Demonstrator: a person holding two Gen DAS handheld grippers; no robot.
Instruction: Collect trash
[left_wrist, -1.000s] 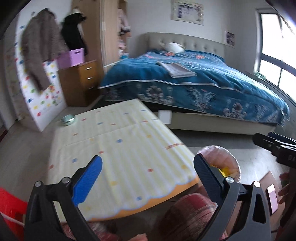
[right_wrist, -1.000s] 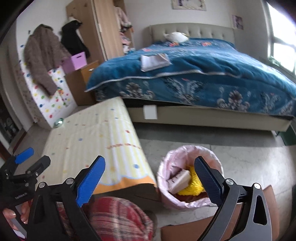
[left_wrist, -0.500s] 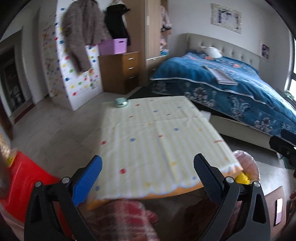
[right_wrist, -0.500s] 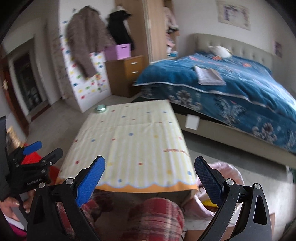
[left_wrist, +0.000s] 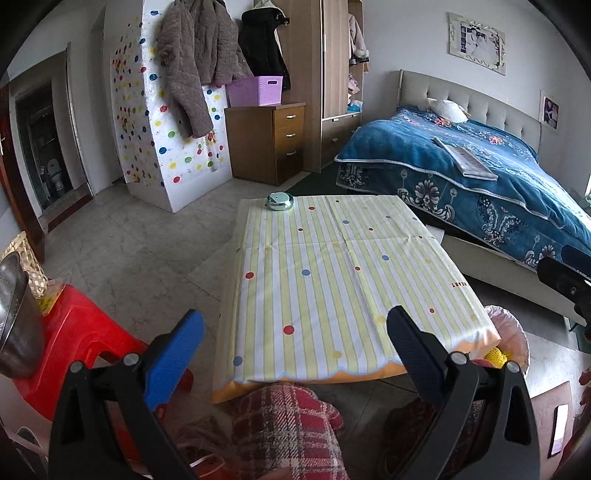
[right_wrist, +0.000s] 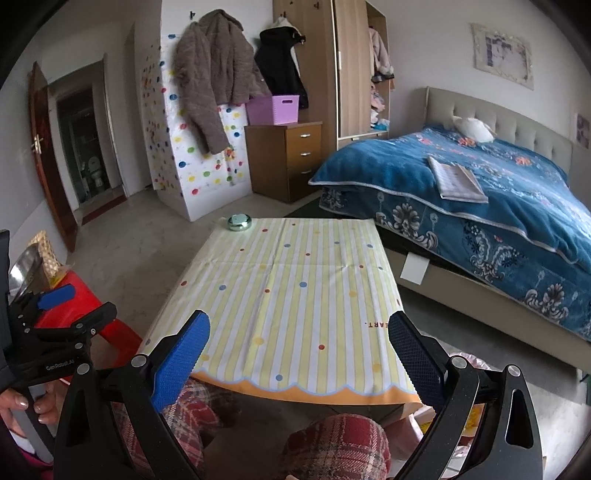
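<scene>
A low table under a yellow striped, dotted cloth (left_wrist: 332, 277) fills the middle of both views. On its far left corner sits a small round green tin (left_wrist: 279, 201) (right_wrist: 239, 222); I see no other loose item on the cloth. The bin with a pink liner (left_wrist: 508, 332) stands off the table's near right corner, with yellow trash inside. My left gripper (left_wrist: 293, 325) hangs open and empty over the near table edge. My right gripper (right_wrist: 298, 325) is open and empty too, and the bin's liner (right_wrist: 467, 359) peeks out behind its right finger.
A red plastic stool (left_wrist: 74, 332) with a steel bowl (left_wrist: 14, 314) stands left of the table. The person's knees in plaid trousers (left_wrist: 288, 424) are under the near edge. A blue bed (left_wrist: 480, 184) lies to the right; a dresser (left_wrist: 273, 140) and coats stand beyond.
Both views have swung left, away from the bin and onto the table. The bin has slid to the right edge, and the red stool and bowl have come into view. Both grippers stayed open.
</scene>
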